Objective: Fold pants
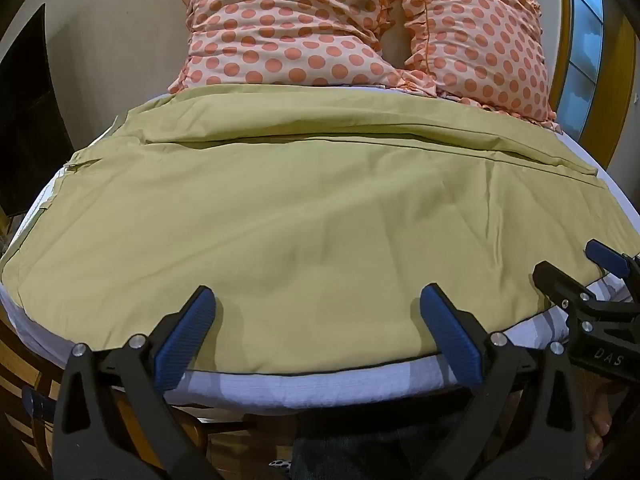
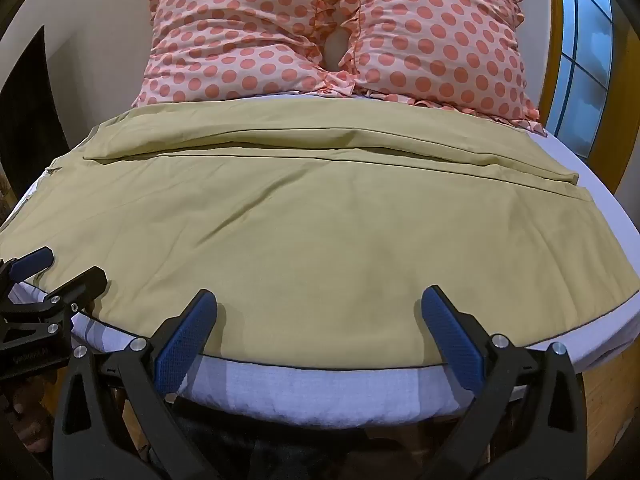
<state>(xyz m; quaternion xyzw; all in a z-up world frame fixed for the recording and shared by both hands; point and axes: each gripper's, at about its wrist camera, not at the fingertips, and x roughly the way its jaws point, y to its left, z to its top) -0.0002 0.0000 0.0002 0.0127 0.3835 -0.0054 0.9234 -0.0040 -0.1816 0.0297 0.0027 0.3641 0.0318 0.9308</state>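
Observation:
Olive-tan pants (image 1: 304,208) lie spread flat across the bed, one leg behind the other, also seen in the right wrist view (image 2: 320,232). My left gripper (image 1: 318,300) is open and empty, its blue-padded fingers wide apart above the pants' near edge. My right gripper (image 2: 319,300) is open and empty too, over the near edge further right. The right gripper shows at the right edge of the left wrist view (image 1: 568,264), and the left gripper at the left edge of the right wrist view (image 2: 68,268). Neither holds any fabric.
Two pink pillows with orange dots (image 1: 304,28) (image 2: 436,36) lean at the head of the bed. A white-lilac sheet (image 1: 320,388) covers the mattress edge below the pants. A window (image 2: 580,56) is at the right, a dark cabinet (image 1: 28,120) at the left.

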